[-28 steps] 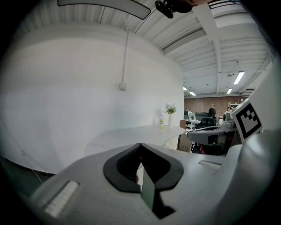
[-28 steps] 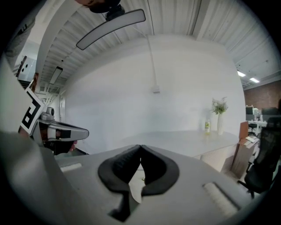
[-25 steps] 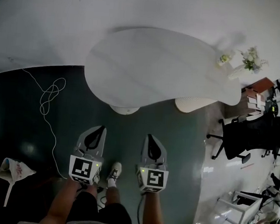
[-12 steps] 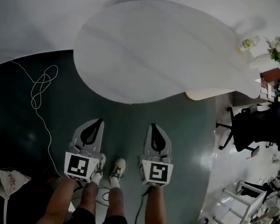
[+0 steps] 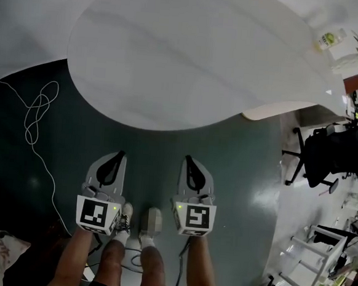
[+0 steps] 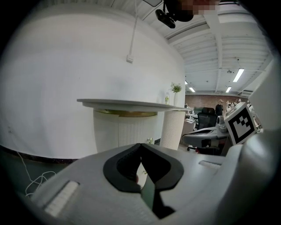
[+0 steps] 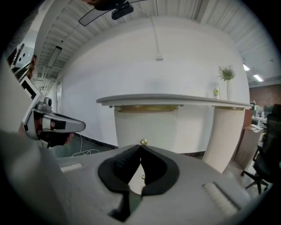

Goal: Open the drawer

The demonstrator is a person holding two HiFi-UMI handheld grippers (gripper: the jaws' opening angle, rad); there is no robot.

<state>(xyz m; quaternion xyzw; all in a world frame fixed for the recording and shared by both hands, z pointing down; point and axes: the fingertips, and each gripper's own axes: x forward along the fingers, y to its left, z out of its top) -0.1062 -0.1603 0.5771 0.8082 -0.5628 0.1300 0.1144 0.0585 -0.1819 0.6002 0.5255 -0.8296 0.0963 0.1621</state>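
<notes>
Your left tool [image 5: 120, 155] is closed, tips together, with nothing between them. It hangs low in front of your legs, well short of the tabletop [image 5: 186, 53], and is aimed forward and slightly down. This is a carry posture for the approach, not a grasp.

The drawer [image 7: 147, 129] sits in the ribbed drum [image 6: 127, 132] under the tabletop, ahead of both tools and well apart from them. Its brass knob [image 7: 143, 142] lines up just above the tips of your right tool [image 7: 141, 147]. That tool is likewise closed and empty, held level with the left. Holding both low probably puts the tools at knob height.

The drawer front faces you and curves with the drum. Judge its travel axis as level, running from the drum straight toward you. A second knob shows lower down; which one belongs to the target drawer cannot be told.
</notes>
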